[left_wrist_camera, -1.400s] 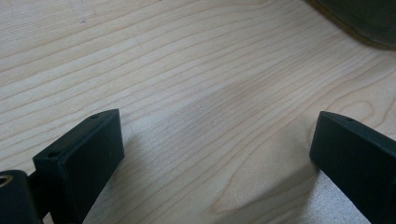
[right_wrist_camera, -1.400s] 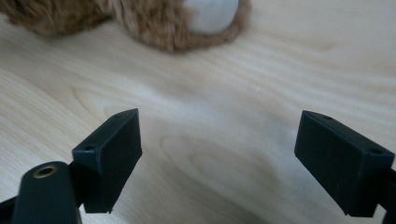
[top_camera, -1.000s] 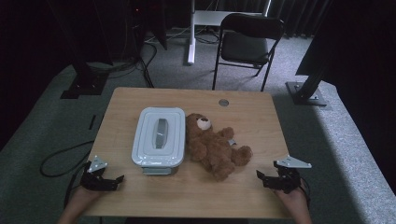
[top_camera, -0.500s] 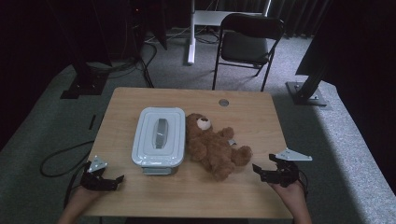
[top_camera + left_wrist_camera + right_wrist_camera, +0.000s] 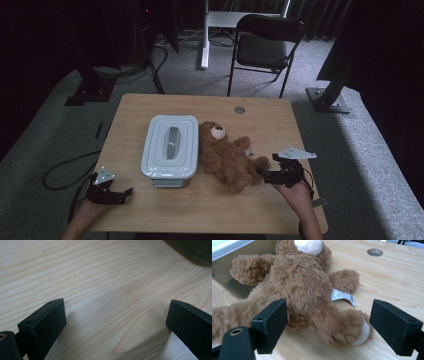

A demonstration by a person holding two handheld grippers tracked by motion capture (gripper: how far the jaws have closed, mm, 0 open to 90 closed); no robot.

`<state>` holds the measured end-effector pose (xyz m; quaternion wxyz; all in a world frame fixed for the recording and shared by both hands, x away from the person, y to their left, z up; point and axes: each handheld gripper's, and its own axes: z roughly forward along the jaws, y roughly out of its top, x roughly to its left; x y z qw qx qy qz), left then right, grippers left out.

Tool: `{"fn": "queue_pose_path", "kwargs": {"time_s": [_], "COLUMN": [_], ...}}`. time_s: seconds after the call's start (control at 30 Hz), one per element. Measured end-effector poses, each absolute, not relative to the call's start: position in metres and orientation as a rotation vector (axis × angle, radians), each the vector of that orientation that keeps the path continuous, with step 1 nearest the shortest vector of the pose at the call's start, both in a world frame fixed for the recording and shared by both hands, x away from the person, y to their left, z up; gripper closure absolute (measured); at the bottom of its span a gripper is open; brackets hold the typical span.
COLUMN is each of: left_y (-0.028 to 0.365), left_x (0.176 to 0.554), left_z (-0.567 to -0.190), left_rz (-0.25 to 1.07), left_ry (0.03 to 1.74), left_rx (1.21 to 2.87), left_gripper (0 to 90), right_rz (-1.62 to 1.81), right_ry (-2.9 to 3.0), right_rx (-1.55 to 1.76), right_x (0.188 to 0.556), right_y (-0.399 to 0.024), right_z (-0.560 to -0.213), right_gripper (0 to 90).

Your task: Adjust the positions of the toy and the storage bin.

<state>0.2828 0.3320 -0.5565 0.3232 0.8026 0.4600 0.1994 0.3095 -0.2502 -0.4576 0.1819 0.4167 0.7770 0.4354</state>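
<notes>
Since a second ago my right hand-held gripper (image 5: 264, 175) has slid in toward the teddy bear (image 5: 227, 157), jaws spread wide around its near leg (image 5: 342, 325). Bear lies on the tabletop (image 5: 280, 125) beside the lidded box (image 5: 171, 145); soft, light, squashy, so I pinch the leg deep. Left hand-held gripper (image 5: 125, 192) rests released.

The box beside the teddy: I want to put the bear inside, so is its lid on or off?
On. The pale lid with its grey handle covers the box flat.

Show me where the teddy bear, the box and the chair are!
teddy bear (image 5: 227, 160), high view, on its belly.
box (image 5: 171, 145), high view, on its lid.
chair (image 5: 259, 50), high view, on its seat.
</notes>
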Motion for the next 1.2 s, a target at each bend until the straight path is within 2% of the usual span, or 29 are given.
{"fn": "queue_pose_path", "kwargs": {"time_s": [0.87,1.2], "left_y": [0.332,0.332], "left_x": [0.283,0.283], "left_z": [-0.556,-0.556], "left_rz": [0.522,0.521], "left_ry": [1.207,1.205], "left_rx": [2.108,2.108], "left_gripper": [3.5,3.6], "right_rz": [1.242,1.275], "right_ry": [2.362,2.444], "right_rx": [1.178,1.266], "right_x": [0.372,0.390], "right_y": [-0.184,-0.175], "right_z": [-0.468,-0.480], "right_gripper": [12.3,10.7]}}
